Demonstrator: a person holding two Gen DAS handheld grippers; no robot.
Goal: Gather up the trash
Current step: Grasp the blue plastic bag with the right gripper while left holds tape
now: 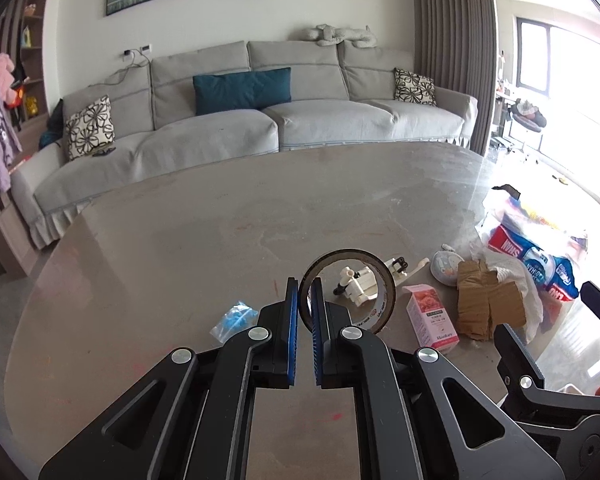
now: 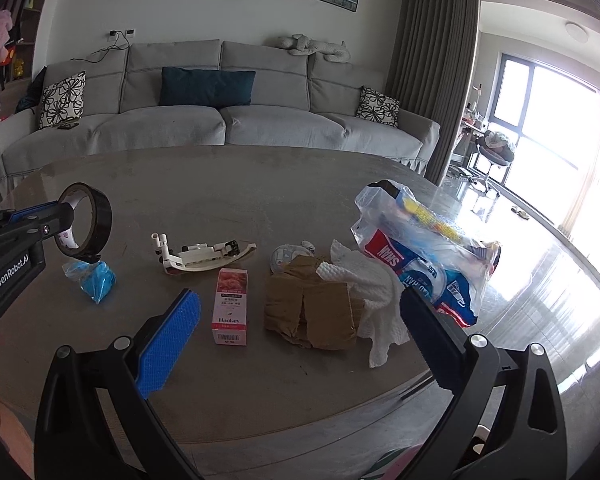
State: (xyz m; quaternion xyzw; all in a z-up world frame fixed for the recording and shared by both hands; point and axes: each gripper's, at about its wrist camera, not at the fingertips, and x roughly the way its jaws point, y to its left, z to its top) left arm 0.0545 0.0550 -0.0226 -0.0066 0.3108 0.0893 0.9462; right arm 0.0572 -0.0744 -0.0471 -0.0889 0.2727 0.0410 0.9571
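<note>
Up above the table [image 2: 228,184], the left tongs [image 1: 305,300] are clamped on the wall of a tape roll [image 1: 348,292], one blue pad outside the ring and one inside it. From the right wrist view the roll hangs clear of the table surface, just above a crumpled blue bag [image 2: 94,280] that lies on the table at the left.

The right tongs [image 2: 300,328] stand wide apart with nothing between them, their blue pad [image 2: 168,344] on the left and the dark finger on the right. They point over the middle of the litter.

Between those spread fingers, on the table, lies a pink carton [image 2: 230,306], flat, with its barcode end nearest the camera. Just right of it sits a flattened piece of brown cardboard [image 2: 312,308], and a white paper towel [image 2: 376,300] lies partly over the cardboard's right edge. Behind the carton lies a white plastic toy [image 2: 198,256], on its side. A small round lid-like object [image 2: 286,258] rests behind the cardboard, touching or nearly touching it.

Further right, a clear plastic bag [image 2: 420,248] holding blue, red and white packs sits near the table's edge, just beside the paper towel.

A grey sofa [image 2: 220,120] stands beyond the table.
</note>
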